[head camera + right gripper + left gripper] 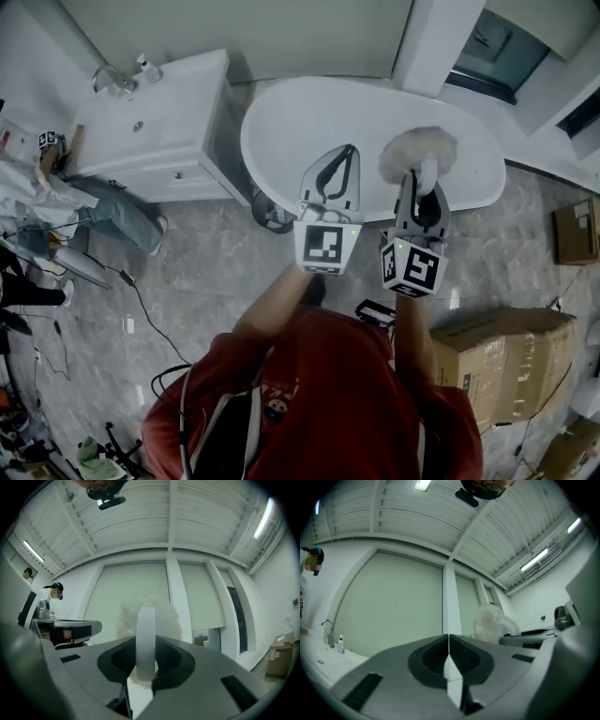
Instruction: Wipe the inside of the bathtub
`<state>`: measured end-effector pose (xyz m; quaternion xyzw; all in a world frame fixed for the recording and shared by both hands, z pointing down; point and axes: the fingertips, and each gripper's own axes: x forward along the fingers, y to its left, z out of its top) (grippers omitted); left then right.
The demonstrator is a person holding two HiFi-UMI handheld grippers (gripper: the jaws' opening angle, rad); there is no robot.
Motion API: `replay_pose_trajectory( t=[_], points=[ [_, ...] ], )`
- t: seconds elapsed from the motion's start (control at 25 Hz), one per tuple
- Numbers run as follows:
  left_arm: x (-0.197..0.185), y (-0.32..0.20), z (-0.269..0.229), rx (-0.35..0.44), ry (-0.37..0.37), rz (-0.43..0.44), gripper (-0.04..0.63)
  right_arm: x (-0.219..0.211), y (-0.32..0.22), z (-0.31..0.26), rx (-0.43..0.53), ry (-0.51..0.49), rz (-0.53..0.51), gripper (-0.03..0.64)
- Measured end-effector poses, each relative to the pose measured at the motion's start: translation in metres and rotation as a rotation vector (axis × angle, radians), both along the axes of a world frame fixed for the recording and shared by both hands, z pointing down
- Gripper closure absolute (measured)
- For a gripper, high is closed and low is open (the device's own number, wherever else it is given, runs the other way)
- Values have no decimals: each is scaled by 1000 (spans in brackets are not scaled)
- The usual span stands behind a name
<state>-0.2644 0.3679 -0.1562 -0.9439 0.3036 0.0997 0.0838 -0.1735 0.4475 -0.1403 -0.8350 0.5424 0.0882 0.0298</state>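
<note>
A white oval bathtub stands on the marble floor ahead of me. Both grippers are raised and tilted upward above its near rim. My right gripper is shut on the white handle of a fluffy white duster, whose pale head sticks up past the jaws. The duster also shows at the right of the left gripper view as a pale fluffy ball. My left gripper is shut with nothing in it, its jaws meeting in a thin line.
A white vanity with sink and tap stands left of the tub. A person sits at the far left with cables on the floor. Cardboard boxes lie at the right. A small dark object sits by the tub's base.
</note>
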Motion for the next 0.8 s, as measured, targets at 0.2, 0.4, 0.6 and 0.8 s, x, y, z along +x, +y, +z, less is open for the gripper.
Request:
replay_pose_trajectory(
  t=[0.2,0.4,0.6,0.8],
  points=[
    [9,-66,-2,-22,0,-17,578,13,-73,-4,-15,2,-25,525],
    [29,-128,-3,-18,-23,-22,578,35,-142,-11,-14,0,-36,525],
    [48,-204,-1,-76,8,-35,578,55,-220,-12,-28,12,-46,525],
    [70,-256,2,-81,21,-36,578,75,-277,-11,-50,21,-56,525]
  ],
)
